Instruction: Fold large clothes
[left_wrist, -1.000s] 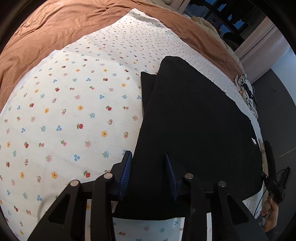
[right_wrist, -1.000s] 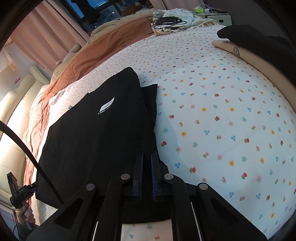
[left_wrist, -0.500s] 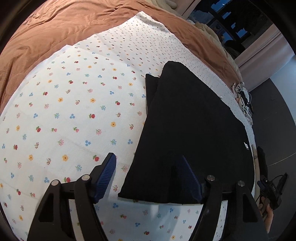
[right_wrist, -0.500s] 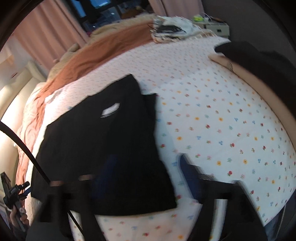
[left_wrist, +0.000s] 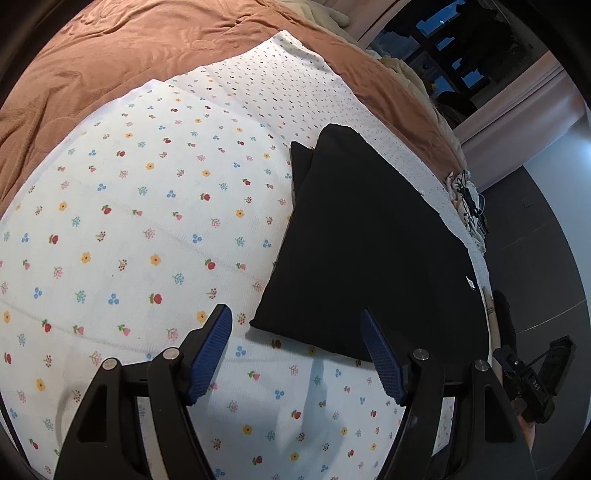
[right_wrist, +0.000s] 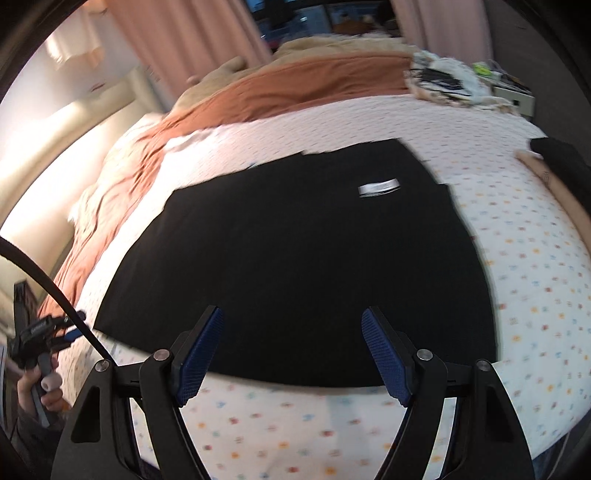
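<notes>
- Now the black garment (left_wrist: 373, 254) lies folded flat on the bed, on the flower-printed sheet (left_wrist: 140, 236), its near edge running along just ahead of both tools.
- A narrower folded layer of the garment sticks out at its far left corner in the left wrist view.
- A small white label (right_wrist: 379, 187) shows on the garment's upper face toward its far right corner in the right wrist view; that view is smeared with blur.
- The left tool (left_wrist: 299, 350) hangs above the near edge of the bed with its blue-padded fingers (left_wrist: 212, 350) spread wide, holding nothing; the garment's near left corner sits between them, with a strip of sheet showing in front.
- The right tool (right_wrist: 293, 350) is likewise spread wide and holds nothing; the garment's near edge spans the gap between its blue pads (right_wrist: 384, 354).
- A rust-brown blanket (left_wrist: 122, 62) covers the far side of the bed beyond the sheet.
- A tangle of cables on pale cloth (right_wrist: 441, 79) rests at the far right corner of the bed in the right wrist view.
- The person's left hand (right_wrist: 40, 387) grips that tool's handle at the left edge of the right wrist view, with a black cable (right_wrist: 48, 284) arcing past it.
</notes>
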